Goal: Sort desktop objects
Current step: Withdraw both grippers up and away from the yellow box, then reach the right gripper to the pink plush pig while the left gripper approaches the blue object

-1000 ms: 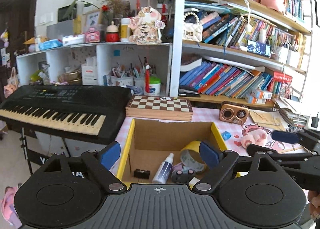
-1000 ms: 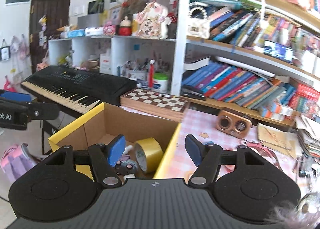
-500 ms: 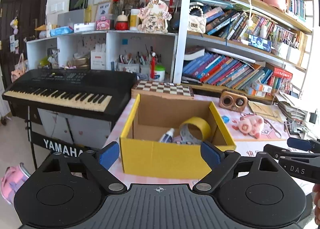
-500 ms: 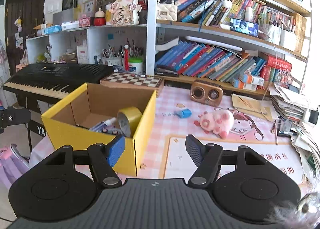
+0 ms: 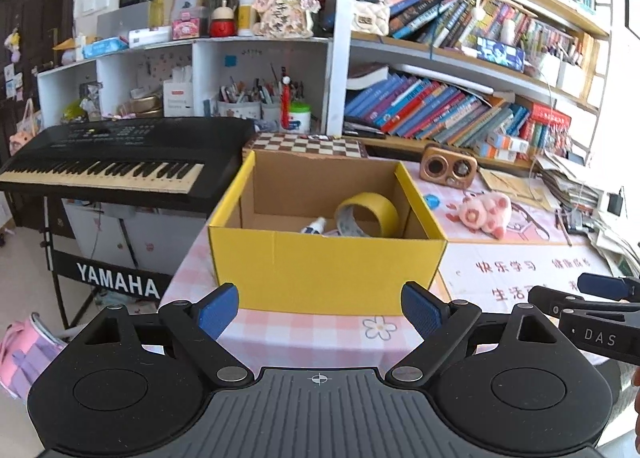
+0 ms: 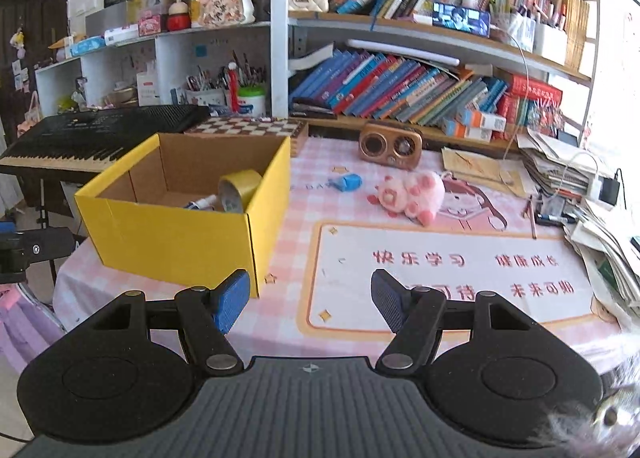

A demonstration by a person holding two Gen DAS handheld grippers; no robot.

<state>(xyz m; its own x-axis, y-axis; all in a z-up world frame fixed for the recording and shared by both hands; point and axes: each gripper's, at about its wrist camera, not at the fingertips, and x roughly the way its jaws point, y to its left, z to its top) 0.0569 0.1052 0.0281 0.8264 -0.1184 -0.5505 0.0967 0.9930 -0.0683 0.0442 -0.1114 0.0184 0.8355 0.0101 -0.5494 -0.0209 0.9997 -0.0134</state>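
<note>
A yellow cardboard box (image 5: pixel 326 262) stands open on the pink checked table, also in the right wrist view (image 6: pixel 172 238). Inside it lie a roll of yellow tape (image 5: pixel 370 214) (image 6: pixel 238 188) and a small white bottle (image 5: pixel 316 225) (image 6: pixel 200 203). A pink plush pig (image 6: pixel 408 194) (image 5: pixel 482 212) and a small blue object (image 6: pixel 347 181) (image 5: pixel 430 200) lie on the table right of the box. My left gripper (image 5: pixel 320 308) is open and empty in front of the box. My right gripper (image 6: pixel 308 298) is open and empty over the table's front, right of the box.
A wooden retro radio (image 6: pixel 390 144), a chessboard case (image 6: pixel 248 126) and book shelves stand behind. A black keyboard (image 5: pixel 116 162) is left of the table. Papers and cables (image 6: pixel 580 186) pile up at the right. A printed mat (image 6: pixel 448 270) covers the table front.
Both grippers have pulled back from above the box to the table's near edge. The box now shows whole with its front wall. Both stay open and empty.
</note>
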